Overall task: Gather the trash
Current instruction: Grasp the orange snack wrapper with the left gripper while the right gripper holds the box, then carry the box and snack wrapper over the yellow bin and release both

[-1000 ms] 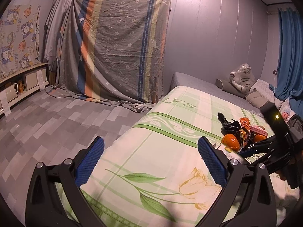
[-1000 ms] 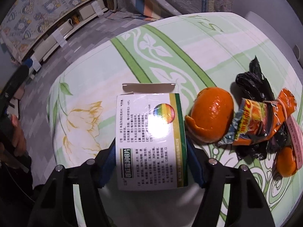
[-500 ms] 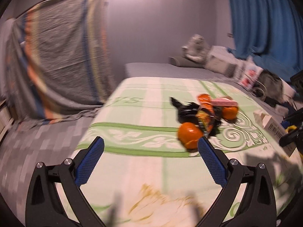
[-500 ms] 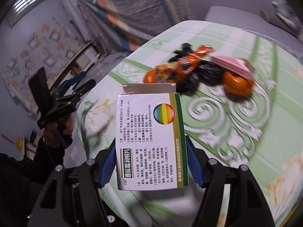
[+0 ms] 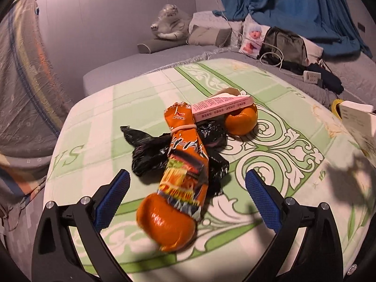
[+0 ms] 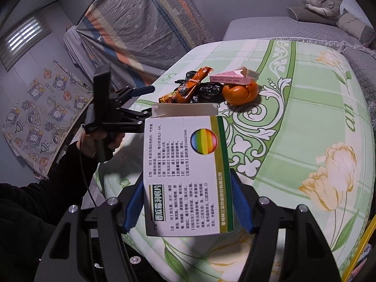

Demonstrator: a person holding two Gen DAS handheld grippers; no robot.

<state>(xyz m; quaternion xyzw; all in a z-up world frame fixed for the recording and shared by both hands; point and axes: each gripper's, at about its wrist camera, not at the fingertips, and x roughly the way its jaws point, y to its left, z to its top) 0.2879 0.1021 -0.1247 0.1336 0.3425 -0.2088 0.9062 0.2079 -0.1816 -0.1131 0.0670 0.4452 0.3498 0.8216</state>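
The medicine box (image 6: 185, 176) sits clenched in our right tool (image 6: 188, 202), so next our empty, spread left tool (image 5: 186, 199) must close on the snack wrapper (image 5: 185, 164).

medicine box (image 6: 185, 176): glossy printed cardboard | snack wrapper (image 5: 185, 162): shiny crinkled plastic foil | black bag (image 5: 150, 151): thin glossy plastic, wrinkled | orange peel (image 5: 166, 225): smooth, a little shiny | pink box (image 5: 221, 108): matt cardboard | bed cover (image 5: 293, 155): soft matt cloth | gripper pads (image 5: 112, 199): blue rubber, rough dotted texture.
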